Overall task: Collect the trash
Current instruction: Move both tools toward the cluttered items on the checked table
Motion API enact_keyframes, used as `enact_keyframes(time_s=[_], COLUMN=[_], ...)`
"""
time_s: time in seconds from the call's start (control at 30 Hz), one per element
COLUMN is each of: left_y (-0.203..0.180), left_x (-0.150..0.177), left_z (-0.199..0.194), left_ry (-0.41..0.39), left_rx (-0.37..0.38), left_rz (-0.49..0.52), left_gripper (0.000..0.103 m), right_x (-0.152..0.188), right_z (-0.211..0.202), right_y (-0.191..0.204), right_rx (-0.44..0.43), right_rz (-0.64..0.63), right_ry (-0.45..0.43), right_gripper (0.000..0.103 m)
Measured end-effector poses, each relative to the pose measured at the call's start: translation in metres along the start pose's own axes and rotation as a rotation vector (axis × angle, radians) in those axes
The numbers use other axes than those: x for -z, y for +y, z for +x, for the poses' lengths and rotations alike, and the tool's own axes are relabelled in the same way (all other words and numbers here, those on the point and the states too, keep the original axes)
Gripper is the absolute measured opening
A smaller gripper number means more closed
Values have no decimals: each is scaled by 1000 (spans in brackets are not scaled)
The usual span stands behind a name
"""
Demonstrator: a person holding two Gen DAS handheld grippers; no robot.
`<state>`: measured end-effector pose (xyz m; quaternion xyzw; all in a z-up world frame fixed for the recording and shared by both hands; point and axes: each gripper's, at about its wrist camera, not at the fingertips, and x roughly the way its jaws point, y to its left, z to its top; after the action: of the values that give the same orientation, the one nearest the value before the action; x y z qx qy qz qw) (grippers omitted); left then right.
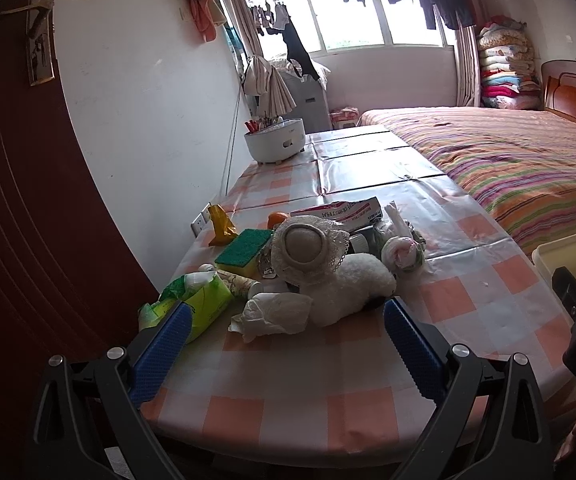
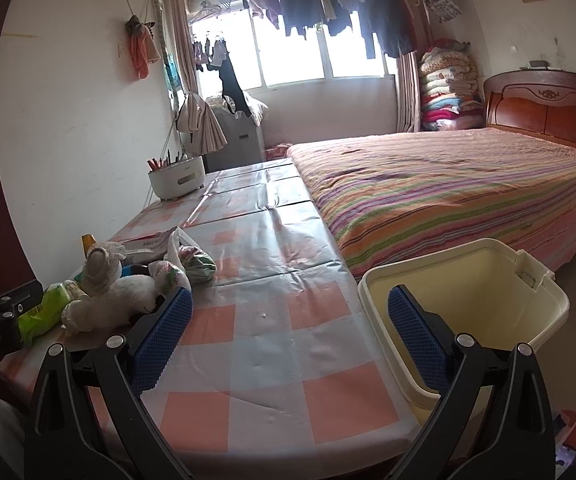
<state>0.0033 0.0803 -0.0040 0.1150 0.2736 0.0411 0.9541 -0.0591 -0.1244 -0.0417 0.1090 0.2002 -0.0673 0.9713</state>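
A crumpled white tissue (image 1: 272, 314) lies on the checked tablecloth just ahead of my open left gripper (image 1: 286, 330), between its blue pads. Behind it a white plush lamb (image 1: 343, 280) rests among clutter: a green tissue pack (image 1: 204, 298), a green-and-yellow sponge (image 1: 244, 250), knotted plastic bags (image 1: 403, 250) and a red-and-white box (image 1: 339, 210). My right gripper (image 2: 288, 314) stands open over the table's right edge, empty. A cream bin (image 2: 483, 280) sits beside the table, under its right finger. The lamb (image 2: 112, 296) and bags (image 2: 196, 262) show at left there.
A white round utensil holder (image 1: 275, 140) stands far back on the table (image 1: 375, 396). A bed with a striped cover (image 2: 447, 188) runs along the table's right side. A dark red door (image 1: 12, 200) is at left. The wall borders the table's left edge.
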Motion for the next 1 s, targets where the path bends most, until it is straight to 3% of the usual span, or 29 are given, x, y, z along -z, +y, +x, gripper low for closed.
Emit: enact_keyframes(time_s=[0.77,1.0], left_y=[42,55], left_x=[11,17], left_z=[2,0], left_ry=[21,16], left_rx=[-41,-50], left_rz=[-58,-67], left_gripper=[94,94], right_x=[1,0], right_z=[-1,-3], right_y=[41,51], right_rx=[-108,-190], right_rz=[-93,-123], right_ry=[-26,-40], right_gripper=[97,97])
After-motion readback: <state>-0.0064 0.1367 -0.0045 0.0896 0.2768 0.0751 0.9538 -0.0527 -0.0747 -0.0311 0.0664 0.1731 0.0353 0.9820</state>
